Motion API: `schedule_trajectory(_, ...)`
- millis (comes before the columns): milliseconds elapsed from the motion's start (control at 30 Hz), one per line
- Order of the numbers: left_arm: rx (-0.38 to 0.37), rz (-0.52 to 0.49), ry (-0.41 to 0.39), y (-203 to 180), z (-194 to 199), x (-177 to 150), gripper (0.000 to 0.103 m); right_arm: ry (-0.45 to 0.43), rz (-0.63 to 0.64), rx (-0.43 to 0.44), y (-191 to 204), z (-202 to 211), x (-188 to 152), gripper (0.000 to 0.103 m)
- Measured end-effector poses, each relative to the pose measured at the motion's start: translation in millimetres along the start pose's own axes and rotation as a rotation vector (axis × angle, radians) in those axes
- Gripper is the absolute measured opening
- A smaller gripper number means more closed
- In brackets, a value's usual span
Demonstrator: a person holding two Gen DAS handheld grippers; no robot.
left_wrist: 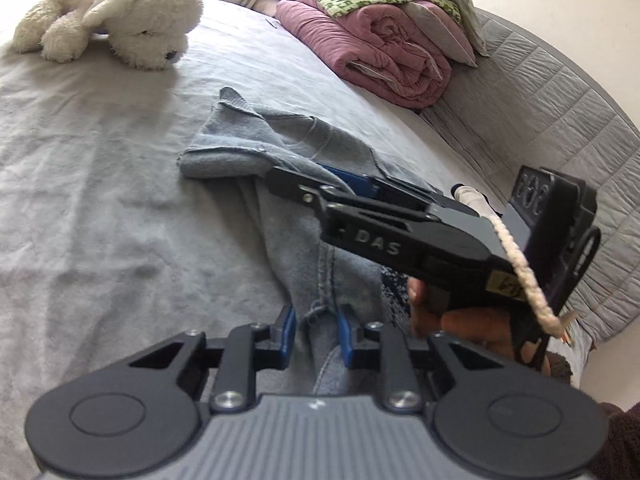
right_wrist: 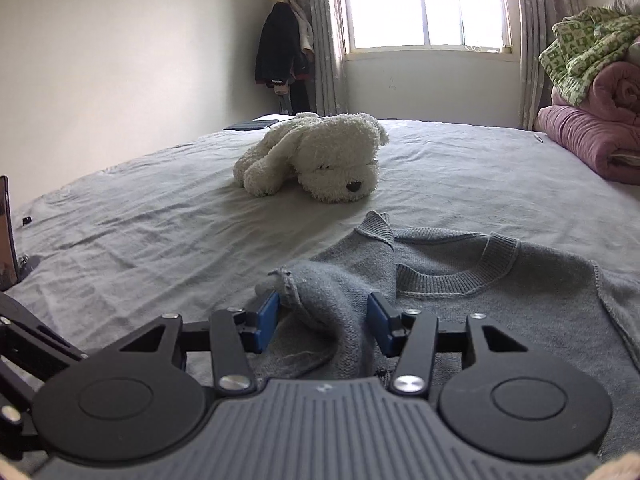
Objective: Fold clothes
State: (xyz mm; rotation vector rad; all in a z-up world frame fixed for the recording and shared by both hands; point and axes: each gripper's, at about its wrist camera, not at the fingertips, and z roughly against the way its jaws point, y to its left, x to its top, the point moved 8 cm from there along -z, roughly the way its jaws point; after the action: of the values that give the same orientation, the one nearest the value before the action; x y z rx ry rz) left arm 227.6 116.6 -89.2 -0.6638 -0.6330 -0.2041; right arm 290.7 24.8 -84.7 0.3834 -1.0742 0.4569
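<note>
A grey knitted sweater [right_wrist: 500, 292] lies on the bed, its ribbed neckline facing up. My right gripper [right_wrist: 324, 320] is shut on a bunched sleeve [right_wrist: 320, 300], and the cuff sticks out past the left blue pad. In the left wrist view the right gripper [left_wrist: 316, 184] comes in from the right, held by a hand [left_wrist: 460, 320], with the sleeve fold [left_wrist: 224, 160] at its tip. My left gripper [left_wrist: 316, 334] is shut on a seamed fold of the sweater [left_wrist: 316, 280], which runs up between its blue pads.
A white plush dog [right_wrist: 320, 160] lies on the grey sheet [right_wrist: 140, 220] beyond the sweater. Rolled pink and green bedding [left_wrist: 380, 52] is stacked at the head of the bed by the quilted headboard [left_wrist: 560, 120]. A window [right_wrist: 424, 4] and hanging clothes [right_wrist: 280, 48] are at the far wall.
</note>
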Motion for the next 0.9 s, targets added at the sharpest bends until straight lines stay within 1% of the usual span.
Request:
schedule_trajectory(33, -0.001, -0.006, 0.012, -2.8, -3.1, -2.5, 0.021, -0.001, 0.004, -0.006, 0.3, -0.6, -1.1, 0.032)
schedule_trajectory(67, -0.001, -0.013, 0.024, -5.5, -6.1, -5.0, 0.021, -0.006, -0.020, -0.015, -4.1, -0.9, -0.6, 0.017)
schedule_trajectory(100, -0.001, -0.018, 0.032, -8.1, -8.6, -7.1, 0.021, -0.013, -0.046, -0.024, -8.9, -0.8, -0.1, 0.015)
schedule_trajectory(133, -0.001, -0.021, 0.035, -10.4, -9.8, -7.7, 0.021, -0.029, -0.116, -0.028, -19.0, 4.7, 1.8, 0.013)
schedule_trajectory(167, -0.003, -0.022, 0.035, -12.5, -10.2, -7.0, 0.021, -0.045, -0.217, -0.021, -33.3, 11.3, 3.2, 0.011)
schedule_trajectory(233, -0.016, -0.015, 0.027, -15.4, -8.6, -4.0, 0.021, -0.049, -0.493, -0.013, -73.6, 17.9, -4.1, 0.010)
schedule_trajectory(300, -0.030, 0.000, 0.006, -15.7, -5.1, 1.8, 0.027, -0.037, -0.758, -0.016, -111.8, 24.0, -18.4, 0.010)
schedule_trajectory(333, -0.032, 0.013, -0.006, -14.6, -4.1, 5.1, 0.033, -0.031, -0.882, -0.003, -126.9, 24.0, -30.1, 0.010)
schedule_trajectory(367, -0.028, 0.033, -0.020, -12.1, -4.0, 8.8, 0.041, -0.025, -1.002, 0.011, -141.2, 23.9, -41.1, 0.008)
schedule_trajectory(433, -0.014, 0.088, -0.044, -4.6, -7.0, 16.5, 0.043, -0.047, -1.104, 0.067, -150.2, 24.8, -45.5, 0.008)
schedule_trajectory(500, -0.010, 0.162, -0.062, 4.3, -15.2, 23.6, 0.043, -0.043, -1.084, 0.052, -148.5, 23.1, -44.5, 0.008)
schedule_trajectory(567, -0.028, 0.246, -0.084, 11.9, -26.9, 30.8, 0.045, -0.035, -1.044, 0.026, -145.0, 21.5, -41.9, 0.008)
schedule_trajectory(700, -0.051, 0.404, -0.154, 27.2, -43.5, 39.6, 0.043, -0.037, -1.062, 0.038, -146.2, 19.7, -41.6, 0.008)
schedule_trajectory(733, -0.058, 0.440, -0.171, 29.1, -45.0, 40.4, 0.040, -0.036, -1.062, 0.038, -145.9, 19.1, -41.2, 0.008)
schedule_trajectory(767, -0.056, 0.462, -0.187, 30.0, -45.6, 41.0, 0.034, -0.036, -1.061, 0.038, -145.6, 18.6, -40.8, 0.008)
schedule_trajectory(800, -0.039, 0.471, -0.202, 30.9, -44.5, 41.8, 0.026, -0.036, -1.057, 0.036, -145.2, 18.2, -40.2, 0.008)
schedule_trajectory(833, -0.011, 0.472, -0.214, 31.7, -42.2, 43.0, 0.009, -0.038, -1.052, 0.037, -144.3, 18.1, -39.7, 0.009)
schedule_trajectory(867, 0.016, 0.473, -0.225, 32.5, -39.8, 44.2, 0.005, -0.039, -1.047, 0.038, -143.3, 18.1, -39.2, 0.012)
schedule_trajectory(900, 0.046, 0.471, -0.238, 33.2, -36.3, 45.9, 0.005, -0.046, -1.040, 0.049, -141.1, 20.4, -38.3, 0.015)
